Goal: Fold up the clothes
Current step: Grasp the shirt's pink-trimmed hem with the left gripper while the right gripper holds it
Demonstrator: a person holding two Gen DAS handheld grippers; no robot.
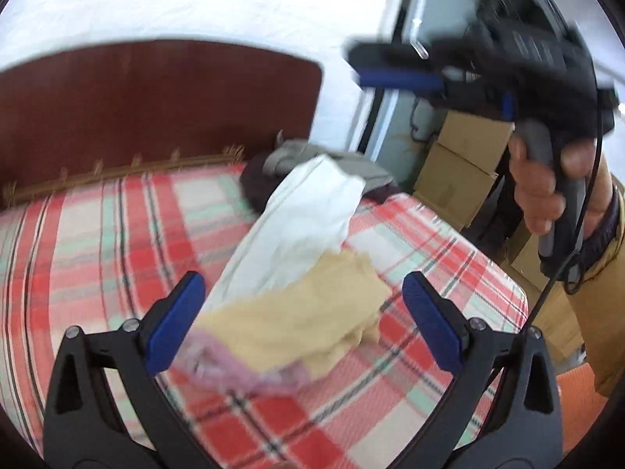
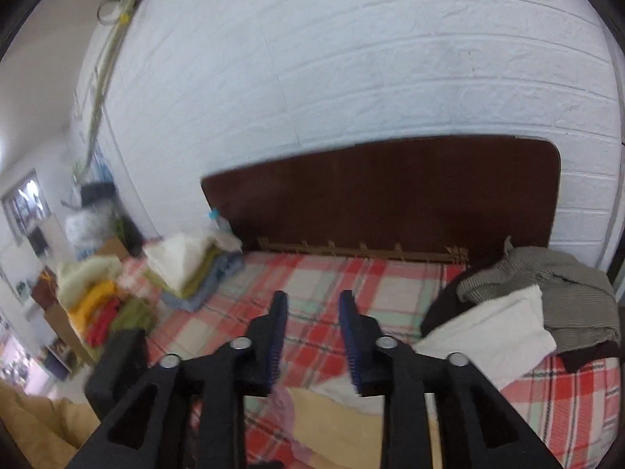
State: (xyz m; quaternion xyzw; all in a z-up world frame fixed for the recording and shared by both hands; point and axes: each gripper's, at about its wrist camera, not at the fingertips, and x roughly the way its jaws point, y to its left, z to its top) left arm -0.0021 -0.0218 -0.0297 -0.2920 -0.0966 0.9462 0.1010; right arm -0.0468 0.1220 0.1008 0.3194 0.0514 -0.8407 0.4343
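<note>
Left tool (image 1: 304,320): released, fingers wide apart above bed (image 1: 97,234), nothing between them. Right tool (image 2: 312,336): released, fingers parted, empty, held aloft by hand (image 1: 547,191). Yellow garment (image 1: 304,320): lying on plaid bed cover, overlapping white garment (image 1: 297,222) and pink cloth (image 1: 234,367). Folded stack (image 2: 195,269): far bed corner near headboard (image 2: 390,195).

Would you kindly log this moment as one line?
left gripper: open, empty | right gripper: open, empty | yellow cloth: on bed
</note>
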